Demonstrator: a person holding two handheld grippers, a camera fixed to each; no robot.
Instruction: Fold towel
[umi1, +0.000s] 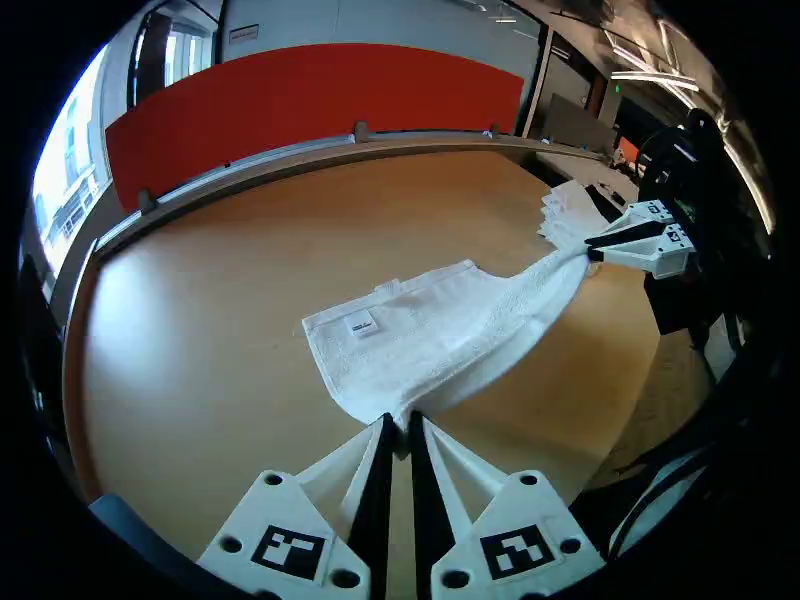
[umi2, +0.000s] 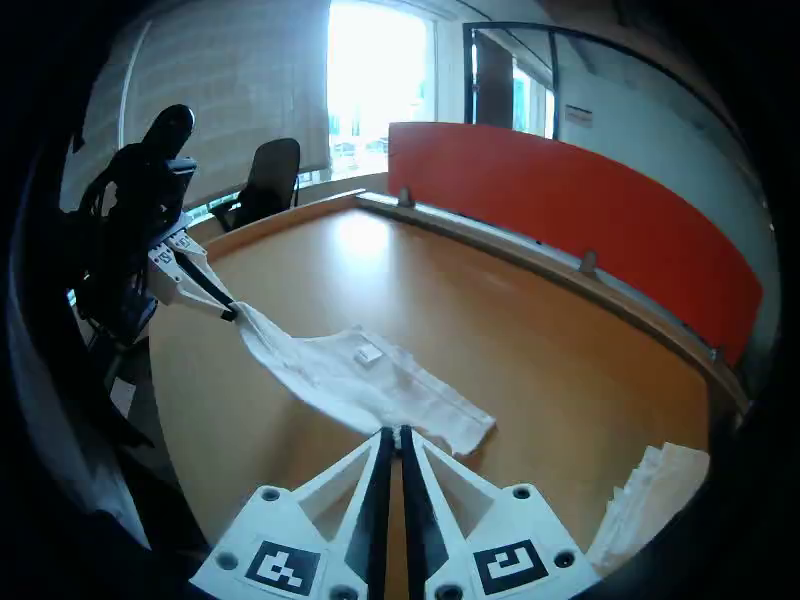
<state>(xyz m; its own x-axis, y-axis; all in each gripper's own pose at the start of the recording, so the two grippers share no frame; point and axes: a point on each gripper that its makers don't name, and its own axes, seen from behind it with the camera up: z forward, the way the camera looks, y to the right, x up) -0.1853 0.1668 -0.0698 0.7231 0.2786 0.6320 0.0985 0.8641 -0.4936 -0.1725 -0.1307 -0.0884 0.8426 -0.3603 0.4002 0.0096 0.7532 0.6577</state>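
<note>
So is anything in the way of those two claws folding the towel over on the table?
Nothing visible. The left gripper and right gripper each pinch an end of the towel. The table around it is bare; a pile of white cloths lies apart, near the edge.

Views face each other low across table (umi1: 200, 330), sharing towel (umi1: 440, 330).

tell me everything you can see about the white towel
The white towel looks like soft terry cloth with a hemmed border and a small sewn tag. It lies rumpled on the wooden table, drawn out between two ends: the left gripper pinches one, the right gripper the other, where it narrows into a bunched strip.
</note>
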